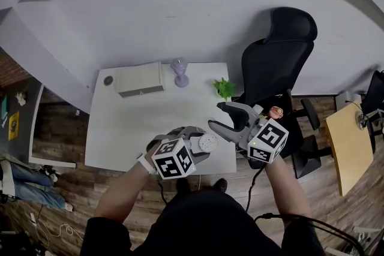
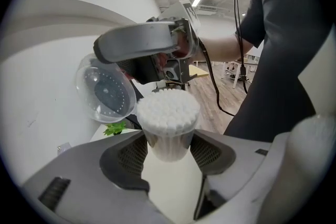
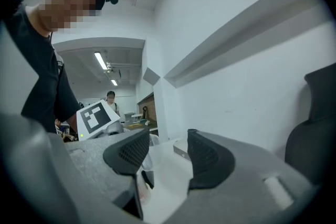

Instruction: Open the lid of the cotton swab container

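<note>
Head view: left claw covers the cotton swab container below its top; right gripper view: clear lid barely shows, can't tell whether right claw pads actually press it.

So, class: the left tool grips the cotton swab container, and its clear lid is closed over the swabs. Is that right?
Not quite. The left tool does grip the cotton swab container, but the clear lid is off. It hangs at the right tool, apart from the container, and the swab tips stand bare. The left gripper view shows this.
</note>
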Demonstrator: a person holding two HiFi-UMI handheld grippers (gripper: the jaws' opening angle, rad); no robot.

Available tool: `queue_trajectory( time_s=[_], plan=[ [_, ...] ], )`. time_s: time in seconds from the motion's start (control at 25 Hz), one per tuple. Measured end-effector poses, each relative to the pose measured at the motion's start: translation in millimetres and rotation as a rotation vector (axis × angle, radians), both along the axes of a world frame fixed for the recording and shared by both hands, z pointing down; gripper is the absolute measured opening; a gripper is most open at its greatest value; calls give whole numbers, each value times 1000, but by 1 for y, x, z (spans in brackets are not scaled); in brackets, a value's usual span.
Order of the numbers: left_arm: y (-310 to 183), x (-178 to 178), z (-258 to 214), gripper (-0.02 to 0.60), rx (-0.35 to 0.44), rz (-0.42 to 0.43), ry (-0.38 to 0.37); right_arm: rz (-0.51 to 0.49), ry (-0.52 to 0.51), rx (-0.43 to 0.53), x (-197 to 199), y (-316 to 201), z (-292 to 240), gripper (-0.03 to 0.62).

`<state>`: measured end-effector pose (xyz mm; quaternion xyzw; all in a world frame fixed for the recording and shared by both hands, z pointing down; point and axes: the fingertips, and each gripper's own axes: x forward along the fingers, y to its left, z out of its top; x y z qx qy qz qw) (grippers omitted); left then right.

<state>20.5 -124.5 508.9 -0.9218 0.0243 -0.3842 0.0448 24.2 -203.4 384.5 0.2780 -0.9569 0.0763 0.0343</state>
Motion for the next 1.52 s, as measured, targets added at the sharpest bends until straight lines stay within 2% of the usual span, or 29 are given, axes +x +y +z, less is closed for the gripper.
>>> queue_trajectory(
  time_s=[0.2, 0.36, 0.52, 0.6, 0.72, 0.88, 1.04, 1.16, 1.32, 1.52],
  plan=[
    [3, 1, 2, 250, -6, -6, 3, 17, 42, -53, 1, -9, 29, 225],
    [3, 0, 9, 250, -27, -21, -5, 27, 27, -78, 1, -10, 38, 225],
    [-4, -9, 24, 250, -93, -88, 6, 34, -1, -72, 0, -5, 32, 225],
    [-13, -16, 30, 250, -85, -145, -1, 49, -8, -50, 1, -1, 25, 222],
    [-27, -26, 31, 250, -40, -247, -8, 119, -3, -10, 11, 0, 16, 185],
    [-40, -35, 21, 250, -8, -379, 32, 287, 7, 19, 34, 0, 13, 100],
    [-44, -41, 9, 250, 18, -456, 59, 440, 17, 5, 57, 2, 11, 55],
    [-43, -45, 3, 250, 17, -491, 78, 491, -2, 17, 67, 7, 3, 51],
    [-38, -48, -3, 250, 6, -533, 95, 540, 19, 89, 73, 19, -11, 35],
    [-31, -51, -9, 250, -5, -567, 110, 557, 25, 166, 75, 31, -23, 29]
  ],
)
